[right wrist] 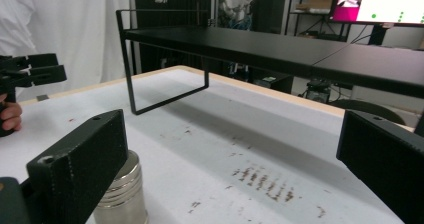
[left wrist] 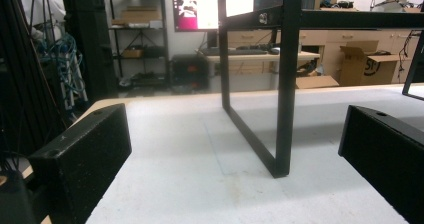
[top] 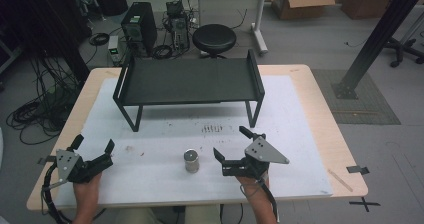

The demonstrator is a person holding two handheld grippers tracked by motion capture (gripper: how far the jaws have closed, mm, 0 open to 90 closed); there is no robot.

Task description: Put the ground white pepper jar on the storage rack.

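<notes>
A small metal cylinder (top: 191, 160) stands upright on the white mat (top: 150, 184), near the front middle of the table. My right gripper (top: 231, 142) is just to its right, open, with nothing between the jaws. In the right gripper view the cylinder (right wrist: 122, 196) sits partly behind the left jaw of the right gripper (right wrist: 233, 134). My left gripper (top: 93, 143) rests open at the table's front left corner, well apart from the cylinder. In the left gripper view, the left gripper (left wrist: 233, 129) points at the leg of the black rack (left wrist: 285, 84).
The black metal shelf rack (top: 187, 79) stands across the back half of the mat, with open space under it. Dark stains (top: 212, 129) mark the mat in front of it. Beyond the table are a stool (top: 214, 39), computer towers (top: 139, 26) and floor cables.
</notes>
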